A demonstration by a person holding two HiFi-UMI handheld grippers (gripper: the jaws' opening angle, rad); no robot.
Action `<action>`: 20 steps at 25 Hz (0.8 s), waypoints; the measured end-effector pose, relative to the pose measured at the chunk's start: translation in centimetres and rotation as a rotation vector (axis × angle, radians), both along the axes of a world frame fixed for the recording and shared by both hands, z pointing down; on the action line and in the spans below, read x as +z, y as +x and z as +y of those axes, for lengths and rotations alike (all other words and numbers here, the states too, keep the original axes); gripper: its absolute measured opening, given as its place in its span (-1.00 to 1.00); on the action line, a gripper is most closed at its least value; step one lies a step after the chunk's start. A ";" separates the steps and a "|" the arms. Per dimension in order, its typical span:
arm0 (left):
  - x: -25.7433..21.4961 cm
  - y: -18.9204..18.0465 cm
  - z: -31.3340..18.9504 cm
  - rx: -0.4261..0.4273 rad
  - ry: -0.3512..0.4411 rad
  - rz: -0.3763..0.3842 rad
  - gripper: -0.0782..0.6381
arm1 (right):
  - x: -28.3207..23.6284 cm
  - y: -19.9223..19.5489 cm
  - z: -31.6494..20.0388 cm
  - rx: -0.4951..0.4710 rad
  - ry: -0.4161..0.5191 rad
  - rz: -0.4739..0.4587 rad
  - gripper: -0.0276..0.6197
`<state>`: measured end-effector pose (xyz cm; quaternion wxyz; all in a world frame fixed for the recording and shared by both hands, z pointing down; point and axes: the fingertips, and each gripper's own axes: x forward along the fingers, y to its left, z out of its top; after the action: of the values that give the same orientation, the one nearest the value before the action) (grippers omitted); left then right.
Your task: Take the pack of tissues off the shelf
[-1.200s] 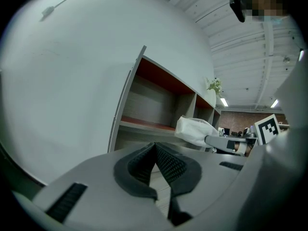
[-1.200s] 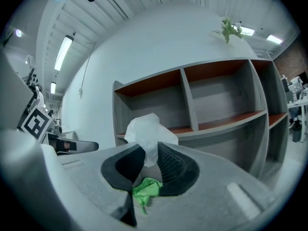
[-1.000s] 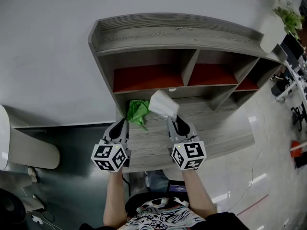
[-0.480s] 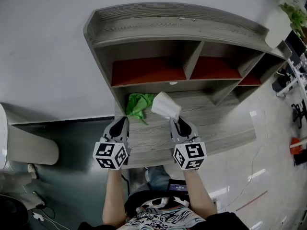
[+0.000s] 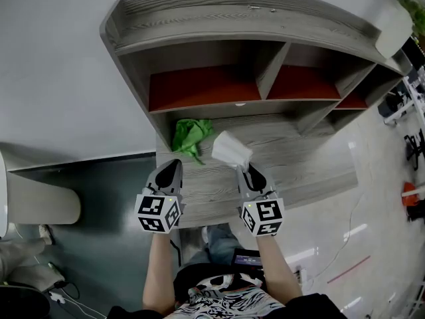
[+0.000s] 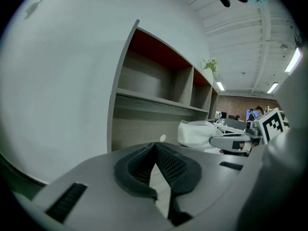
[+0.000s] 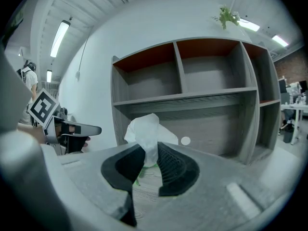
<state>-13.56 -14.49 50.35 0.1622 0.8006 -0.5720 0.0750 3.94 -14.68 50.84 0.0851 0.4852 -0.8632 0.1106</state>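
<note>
The pack of tissues (image 5: pixel 231 149) hangs in the air above the middle of the bench (image 5: pixel 305 178), pinched by its soft white wrapping between the closed jaws of the right gripper (image 5: pixel 248 173). It is clear of every compartment of the shelf (image 5: pixel 259 18). Over the last second it has sunk with that gripper, away from the shelf's lower board and toward the bench top. The left gripper (image 5: pixel 169 172) has come down alongside it, jaws together on nothing. A green cloth (image 5: pixel 191 137) lies at the bench's back edge (no part of the job). The removal looks done; only a set-down seems left.
</note>
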 end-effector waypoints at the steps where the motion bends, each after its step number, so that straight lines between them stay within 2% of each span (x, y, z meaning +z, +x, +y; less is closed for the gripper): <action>1: 0.3 0.1 -0.1 0.005 -0.004 -0.004 -0.76 | 0.4 0.1 0.0 0.003 -0.006 0.003 -0.68; 10: 2.6 0.6 -0.4 0.044 -0.030 -0.015 -0.76 | 2.5 1.2 0.0 0.027 -0.037 0.043 -0.68; 20: 4.7 0.9 -0.4 0.055 -0.066 -0.011 -0.76 | 4.6 1.3 0.2 0.002 -0.053 0.099 -0.68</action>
<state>-12.67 -14.92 55.09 0.1831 0.8097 -0.5479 0.1029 5.27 -14.53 55.44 0.1404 0.4885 -0.8542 0.1096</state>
